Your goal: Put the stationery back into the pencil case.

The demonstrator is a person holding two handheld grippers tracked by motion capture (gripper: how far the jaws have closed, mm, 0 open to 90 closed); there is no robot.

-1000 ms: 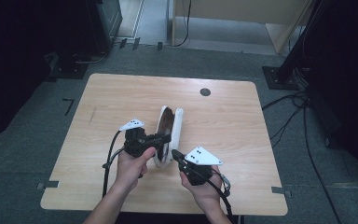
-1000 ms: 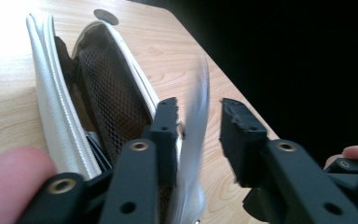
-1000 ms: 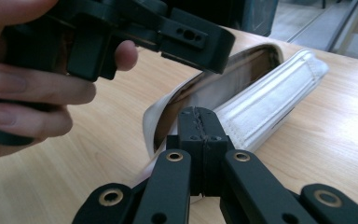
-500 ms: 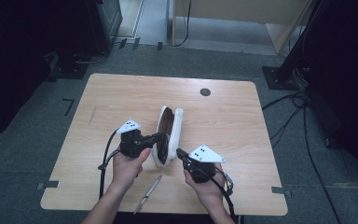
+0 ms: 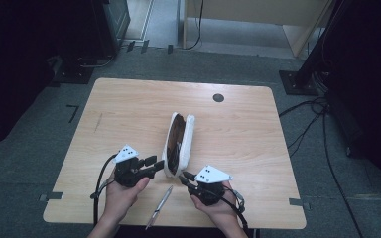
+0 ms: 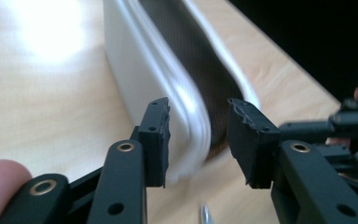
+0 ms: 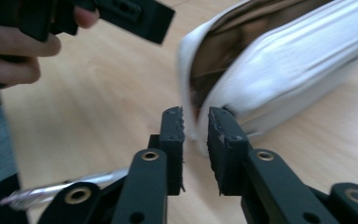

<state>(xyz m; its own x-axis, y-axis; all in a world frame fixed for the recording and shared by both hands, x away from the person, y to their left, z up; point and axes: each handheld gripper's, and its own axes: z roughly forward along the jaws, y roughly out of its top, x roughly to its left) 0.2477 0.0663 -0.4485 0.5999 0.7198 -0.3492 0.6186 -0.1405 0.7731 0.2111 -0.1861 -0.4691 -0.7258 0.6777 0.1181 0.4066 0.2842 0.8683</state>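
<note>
- Where the high view looks down on a wooden table [image 5: 129,114], a white pencil case [image 5: 179,144] lies near the middle, its top gaping open to show a dark brown lining.
- Two hands come in from the bottom edge. The left gripper [image 5: 154,163] sits just left of the case's near end, and the right gripper [image 5: 184,177] just below that same end.
- A silver pen [image 5: 159,207] lies on the wood between the two hands, apart from the case.
- Along the left gripper view, the jaws have just been opening and now stand apart. The near end of the white case [image 6: 168,93] shows in the gap beyond them, blurred; neither pad presses on it.
- Along the right gripper view, the jaws have just been opening to a narrow gap. The corner of the case [image 7: 261,70] lies just past the tips, with nothing clamped between them. The pen [image 7: 65,186] shows low at the left, blurred.
</note>
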